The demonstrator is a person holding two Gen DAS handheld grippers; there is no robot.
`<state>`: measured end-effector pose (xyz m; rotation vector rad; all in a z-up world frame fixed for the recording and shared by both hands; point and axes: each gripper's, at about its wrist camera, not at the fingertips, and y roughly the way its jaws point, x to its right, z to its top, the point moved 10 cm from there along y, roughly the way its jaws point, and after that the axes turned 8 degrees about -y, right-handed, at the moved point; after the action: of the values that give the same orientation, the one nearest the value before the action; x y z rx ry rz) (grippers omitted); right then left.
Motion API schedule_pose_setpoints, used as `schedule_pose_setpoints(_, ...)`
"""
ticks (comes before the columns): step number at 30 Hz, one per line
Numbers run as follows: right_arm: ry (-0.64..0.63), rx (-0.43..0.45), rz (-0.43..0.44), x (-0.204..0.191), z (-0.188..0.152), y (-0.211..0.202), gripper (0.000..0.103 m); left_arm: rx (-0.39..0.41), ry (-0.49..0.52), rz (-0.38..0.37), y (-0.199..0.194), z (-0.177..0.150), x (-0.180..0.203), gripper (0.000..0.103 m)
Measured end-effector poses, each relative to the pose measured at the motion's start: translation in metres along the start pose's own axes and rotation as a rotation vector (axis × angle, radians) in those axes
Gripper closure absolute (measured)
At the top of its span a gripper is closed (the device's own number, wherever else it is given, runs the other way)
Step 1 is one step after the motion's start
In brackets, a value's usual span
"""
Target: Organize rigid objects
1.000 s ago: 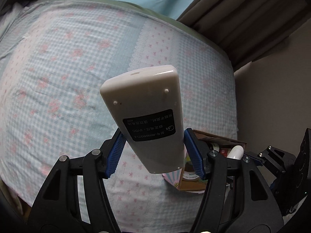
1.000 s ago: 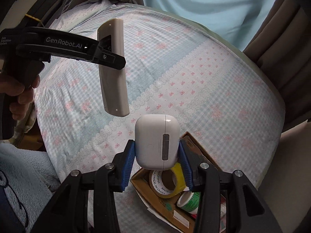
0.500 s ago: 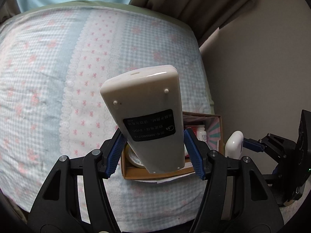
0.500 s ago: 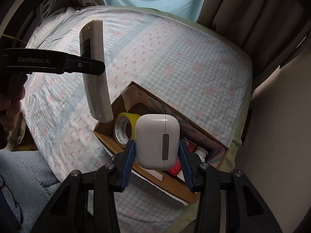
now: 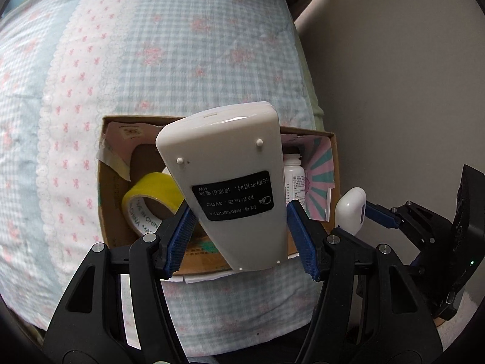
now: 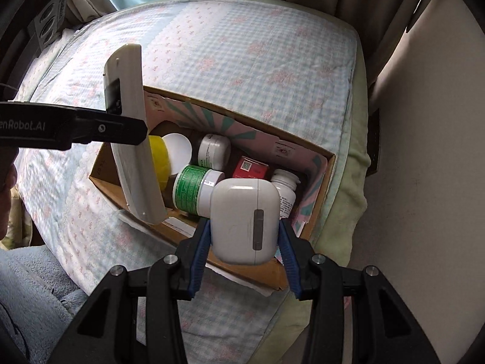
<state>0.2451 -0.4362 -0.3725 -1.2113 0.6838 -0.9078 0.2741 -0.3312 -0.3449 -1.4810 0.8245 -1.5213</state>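
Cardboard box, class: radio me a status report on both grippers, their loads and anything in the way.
Left gripper shut on remote. Right gripper shut on earbud case. Both over cardboard box. Tape roll and bottles crowd inside.

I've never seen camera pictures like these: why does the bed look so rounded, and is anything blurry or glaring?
Left wrist view: the fisheye lens bulges the bed and darkens the corners; a small glare streak sits on the sharp remote control. Right wrist view: same bulge; soft, even light, the white case crisp, the curtains dim.
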Motion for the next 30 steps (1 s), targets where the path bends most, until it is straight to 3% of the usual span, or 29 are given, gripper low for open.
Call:
schedule_pose_setpoints(14,0.013,-0.041,0.083,0.011,-0.001,0.052,0.062,-0.079,-0.074,0.051,0.047,0.005,-0.017,0.044)
schedule_pose_setpoints(15,0.020,-0.054,0.103,0.009,-0.001,0.056,0.062,-0.078,-0.082,0.055,0.050,0.007,-0.018,0.043)
schedule_pose_setpoints(16,0.034,-0.063,0.117,0.007,0.000,0.060,0.062,-0.080,-0.091,0.041,0.051,0.007,-0.018,0.030)
schedule_pose_setpoints(17,0.051,-0.070,0.131,0.006,0.000,0.064,0.058,-0.083,-0.097,0.034,0.052,0.008,-0.018,0.003)
schedule_pose_setpoints(18,0.072,-0.073,0.140,0.006,0.001,0.068,0.053,-0.083,-0.098,0.038,0.051,0.007,-0.019,0.001)
schedule_pose_setpoints(19,0.090,-0.073,0.143,0.007,0.002,0.071,0.033,-0.083,-0.090,0.045,0.051,0.007,-0.019,0.000)
schedule_pose_setpoints(20,0.105,-0.078,0.153,0.008,0.002,0.074,0.005,-0.083,-0.077,0.048,0.051,0.007,-0.019,0.000)
schedule_pose_setpoints(21,0.123,-0.086,0.166,0.009,0.001,0.076,0.000,-0.085,-0.062,0.054,0.051,0.006,-0.020,0.000)
schedule_pose_setpoints(30,0.241,-0.055,0.143,0.026,0.002,0.072,0.000,-0.077,-0.034,0.067,0.043,0.004,-0.028,0.000)
